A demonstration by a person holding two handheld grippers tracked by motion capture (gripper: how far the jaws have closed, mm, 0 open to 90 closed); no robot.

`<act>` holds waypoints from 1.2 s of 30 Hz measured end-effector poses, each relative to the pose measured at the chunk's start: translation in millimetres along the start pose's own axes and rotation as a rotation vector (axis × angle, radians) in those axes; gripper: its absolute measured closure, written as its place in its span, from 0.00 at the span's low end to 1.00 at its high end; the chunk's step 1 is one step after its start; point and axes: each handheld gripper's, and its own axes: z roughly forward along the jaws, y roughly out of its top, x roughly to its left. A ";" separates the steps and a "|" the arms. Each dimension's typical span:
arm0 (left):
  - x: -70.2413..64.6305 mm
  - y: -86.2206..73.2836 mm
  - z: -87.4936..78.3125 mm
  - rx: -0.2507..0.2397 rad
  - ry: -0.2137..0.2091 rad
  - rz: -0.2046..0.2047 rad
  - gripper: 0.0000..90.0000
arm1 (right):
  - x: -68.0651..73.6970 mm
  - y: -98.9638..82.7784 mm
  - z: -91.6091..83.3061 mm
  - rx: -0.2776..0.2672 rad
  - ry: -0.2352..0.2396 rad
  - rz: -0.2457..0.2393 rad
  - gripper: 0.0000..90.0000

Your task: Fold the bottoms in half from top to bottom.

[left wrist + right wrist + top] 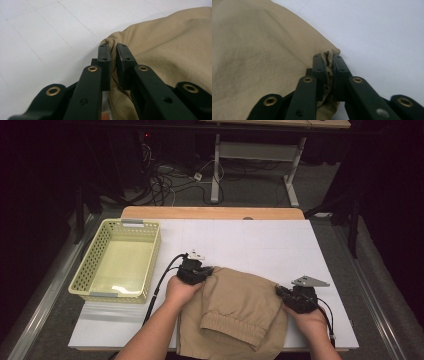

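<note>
Tan trousers, folded, lay on the white surface at its near edge, long axis running near to far, elastic cuff toward the person. Left tongs pinched the far left corner; right tongs clamped the right corner. Pale-yellow basket stood well apart, left.

Basket blocks left side; white mat beyond trousers is open

Tan trousers are lying on a white table, a pale yellow basket is sitting nearby, black grippers showing.
</note>
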 end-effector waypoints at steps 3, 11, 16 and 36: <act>-2.7 3.8 -5.1 -0.038 0.021 0.028 0.91 | 1.4 1.2 -3.3 -0.032 -0.016 -0.021 0.95; 1.7 48.1 -23.4 -0.128 0.075 0.055 0.91 | -6.5 46.9 -25.0 -0.166 -0.052 -0.053 0.95; 5.7 87.7 -27.1 -0.159 0.089 0.060 0.91 | -20.4 87.2 -36.8 -0.220 -0.073 -0.056 0.93; -36.9 -4.9 -73.1 -0.189 -0.018 0.074 0.56 | 13.5 -1.4 -73.1 -0.167 0.022 -0.065 0.59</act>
